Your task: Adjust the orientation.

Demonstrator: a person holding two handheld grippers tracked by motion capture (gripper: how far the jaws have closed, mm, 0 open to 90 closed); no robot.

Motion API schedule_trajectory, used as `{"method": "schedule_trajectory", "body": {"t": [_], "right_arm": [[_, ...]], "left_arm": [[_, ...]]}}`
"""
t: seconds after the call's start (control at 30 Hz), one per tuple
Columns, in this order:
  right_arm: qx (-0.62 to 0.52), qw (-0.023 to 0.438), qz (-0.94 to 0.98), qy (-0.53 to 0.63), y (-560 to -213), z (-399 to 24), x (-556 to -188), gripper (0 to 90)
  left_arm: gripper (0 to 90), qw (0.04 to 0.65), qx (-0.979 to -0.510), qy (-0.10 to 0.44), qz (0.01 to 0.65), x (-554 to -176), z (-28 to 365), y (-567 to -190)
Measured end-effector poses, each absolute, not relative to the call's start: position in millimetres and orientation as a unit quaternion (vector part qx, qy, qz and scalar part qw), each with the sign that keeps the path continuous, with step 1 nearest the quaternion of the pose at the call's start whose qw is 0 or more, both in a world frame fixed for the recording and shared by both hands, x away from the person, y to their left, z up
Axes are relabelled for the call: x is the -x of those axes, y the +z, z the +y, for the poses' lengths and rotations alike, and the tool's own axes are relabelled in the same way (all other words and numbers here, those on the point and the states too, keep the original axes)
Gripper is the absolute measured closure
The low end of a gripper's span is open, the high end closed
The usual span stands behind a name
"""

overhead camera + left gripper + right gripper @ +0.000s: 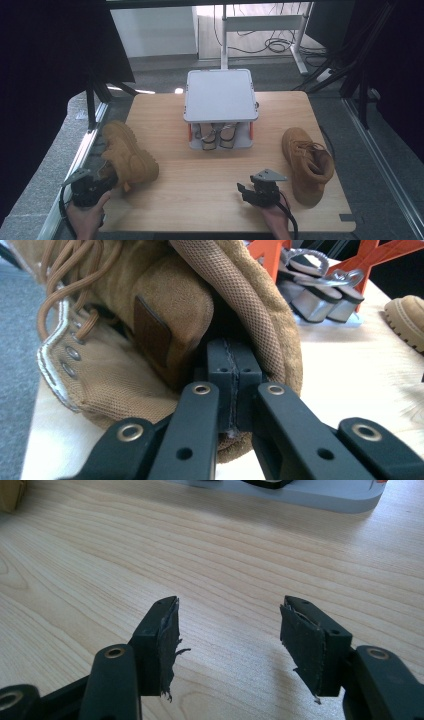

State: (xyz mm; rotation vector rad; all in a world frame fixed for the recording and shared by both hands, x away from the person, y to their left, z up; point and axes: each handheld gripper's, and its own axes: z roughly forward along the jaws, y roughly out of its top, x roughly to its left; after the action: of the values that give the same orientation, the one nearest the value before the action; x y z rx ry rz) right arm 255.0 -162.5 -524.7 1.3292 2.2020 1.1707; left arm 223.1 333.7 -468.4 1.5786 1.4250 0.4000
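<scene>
Gripping: left claw (234, 390) pinches boot (165, 325) collar, at desk's (210, 165) eight o'clock
Waiting: right claw (227, 635) spread, five o'clock, over bare desk

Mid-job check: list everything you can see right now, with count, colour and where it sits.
Boot in the left tongs: one, tan, at the table's left edge, its padded collar pinched.
Second boot: one, tan, lying on the right side of the table, untouched.
Shoe rack: one, grey shelves on orange posts, centre back of the table.
Heeled shoes: a pair, dark straps with silver heels, on the rack's lower shelf.
Table: one, light wood.
Desk frame and cables: white legs, dark cables, on the floor behind.
Left tongs: black, shut on the boot's collar.
Right tongs: black, open, over bare table near the front edge.
</scene>
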Motion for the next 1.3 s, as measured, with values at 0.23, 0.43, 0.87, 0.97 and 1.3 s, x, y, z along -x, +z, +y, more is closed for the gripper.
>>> {"method": "schedule_trajectory", "body": {"t": [0.23,0.43,0.87,0.97,1.3], "right_arm": [[-0.464,0.155,0.772,0.406,-526.7,-160.7,-255.7,40.5],[-0.463,0.156,0.776,0.399,-528.9,-158.6,-256.0,40.5],[-0.470,0.155,0.769,0.404,-527.9,-163.7,-256.1,40.7],[-0.471,0.155,0.768,0.406,-527.5,-164.7,-256.3,40.8],[-0.470,0.154,0.769,0.406,-528.4,-164.6,-255.5,40.8]], "left_arm": [[89.7,0.469,-0.656,0.163,0.568,-247.9,315.3,-456.1],[89.8,0.461,-0.679,0.162,0.548,-288.0,282.9,-442.8],[89.2,0.454,-0.696,0.182,0.526,-290.3,263.3,-426.0],[89.2,0.458,-0.699,0.183,0.517,-286.5,257.6,-424.0],[89.3,0.450,-0.712,0.178,0.509,-286.5,225.2,-442.4]]}}
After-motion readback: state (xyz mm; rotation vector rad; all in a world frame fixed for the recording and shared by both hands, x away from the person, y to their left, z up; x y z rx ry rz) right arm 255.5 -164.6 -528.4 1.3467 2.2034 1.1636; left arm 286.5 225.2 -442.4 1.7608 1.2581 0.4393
